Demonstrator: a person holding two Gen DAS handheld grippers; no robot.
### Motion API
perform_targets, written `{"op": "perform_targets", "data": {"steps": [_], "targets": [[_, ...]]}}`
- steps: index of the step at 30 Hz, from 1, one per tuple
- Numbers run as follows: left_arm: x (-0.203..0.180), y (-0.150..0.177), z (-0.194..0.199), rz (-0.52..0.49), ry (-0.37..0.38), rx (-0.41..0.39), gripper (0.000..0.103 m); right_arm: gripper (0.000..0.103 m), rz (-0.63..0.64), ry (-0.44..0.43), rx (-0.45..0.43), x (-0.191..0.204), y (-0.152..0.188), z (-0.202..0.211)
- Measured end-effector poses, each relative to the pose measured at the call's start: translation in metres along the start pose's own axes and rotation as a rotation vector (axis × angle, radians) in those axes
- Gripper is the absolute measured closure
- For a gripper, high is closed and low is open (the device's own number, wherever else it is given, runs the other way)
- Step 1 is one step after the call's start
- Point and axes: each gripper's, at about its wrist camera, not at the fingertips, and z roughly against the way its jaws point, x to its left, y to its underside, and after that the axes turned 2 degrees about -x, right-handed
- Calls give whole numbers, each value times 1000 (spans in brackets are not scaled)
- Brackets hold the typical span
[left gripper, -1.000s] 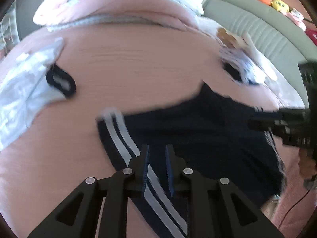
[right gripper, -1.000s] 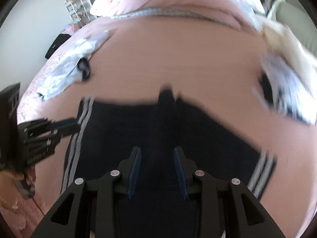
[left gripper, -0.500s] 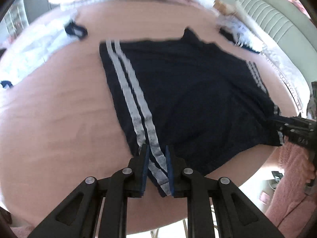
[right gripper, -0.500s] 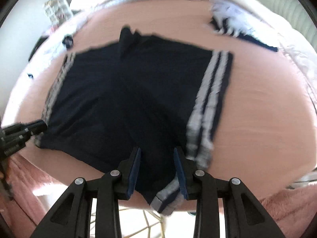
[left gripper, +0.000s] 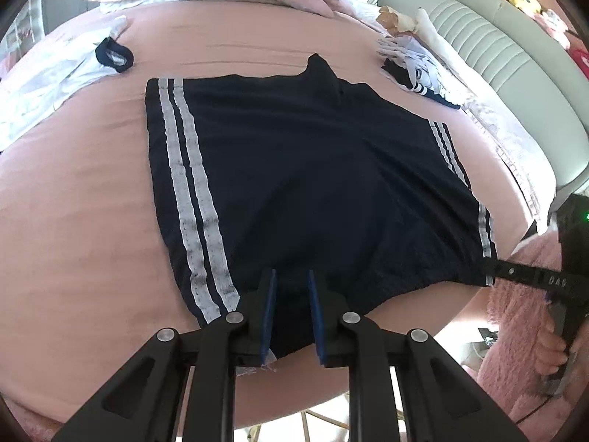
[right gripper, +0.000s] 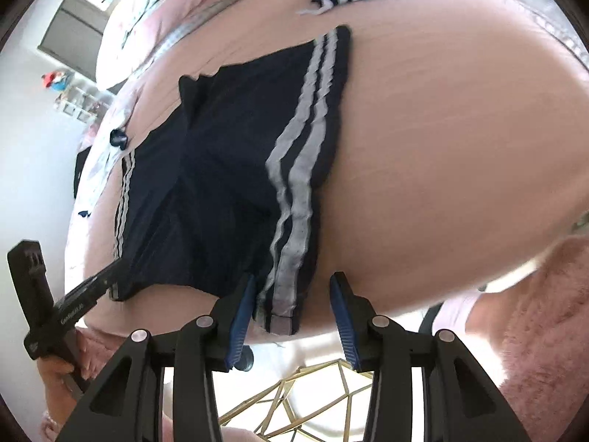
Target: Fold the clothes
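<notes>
1 pair of navy shorts [left gripper: 302, 184], 2 tools, left [left gripper: 291, 316] and right [right gripper: 292, 316]

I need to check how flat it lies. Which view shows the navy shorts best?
The left wrist view: the navy shorts lie whole and spread on the pink bed. The right wrist view shows them slanted, crowded leftward.

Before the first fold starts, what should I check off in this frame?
1. Shorts spread flat on the bed: ok.
2. Left hand-held gripper clamped on the waistband: ok.
3. Right hand-held gripper clamped: not ok, jaws open around the striped corner.
4. Other clothes clear of the shorts: ok.
5. Creases underneath: cannot tell.
</notes>
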Motion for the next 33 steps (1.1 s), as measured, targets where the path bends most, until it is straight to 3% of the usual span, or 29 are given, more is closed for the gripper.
{"op": "perform_targets", "data": {"steps": [1,3,7,10,12,13,22,23,25,26,27,31,33], "targets": [[1,1,0,4,2,2,87,67,1,0,-5,1,-3,2],[2,4,0,13,6,5,87,85,3,1,-16,2,-8,5],[7,6,0,29,14,8,87,86,8,2,-37,4,-19,11],[10,9,5,39,17,-4,87,83,11,3,-53,6,-27,16],[10,10,6,31,16,-10,86,59,13,9,-59,2,-43,12],[10,10,5,26,14,-11,86,56,13,14,-61,-2,-56,7],[15,-3,2,66,-44,-70,86,56,17,59,-77,-36,-168,-37],[17,-5,2,69,-54,-74,86,58,55,83,-87,-30,-171,-39],[21,-8,0,81,-63,-71,86,71,130,130,-107,-19,-177,-42],[22,-9,-2,87,-66,-68,86,91,168,153,-116,-14,-181,-44],[24,-11,-3,93,-68,-64,86,101,206,177,-126,-8,-184,-46],[24,-18,-7,98,-73,-68,86,101,346,268,-173,11,-195,-52],[24,-18,-8,94,-73,-69,86,101,357,293,-191,13,-197,-53]]}}
